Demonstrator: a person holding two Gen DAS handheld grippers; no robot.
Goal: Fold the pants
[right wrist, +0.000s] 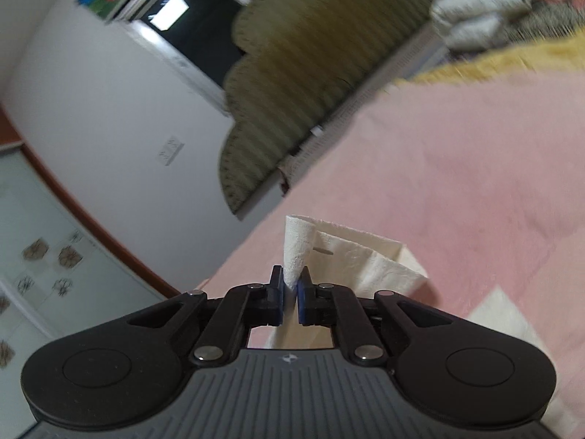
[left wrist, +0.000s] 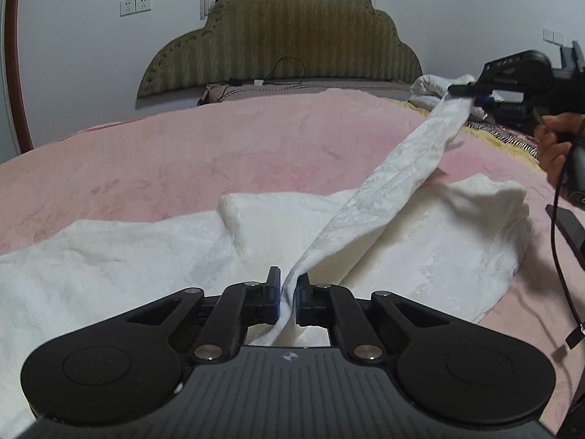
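Pinching a fold of the white pants [left wrist: 365, 201] between its blue pads, the left gripper [left wrist: 287, 294] sits low over the pink bedspread [left wrist: 164, 153], where most of the garment lies rumpled. From that grip a taut band of cloth rises to the right gripper [left wrist: 462, 89], held in a hand [left wrist: 554, 146] and likewise clamped on the fabric. Beyond stand an olive headboard [left wrist: 285, 36] and white wall [left wrist: 91, 55].
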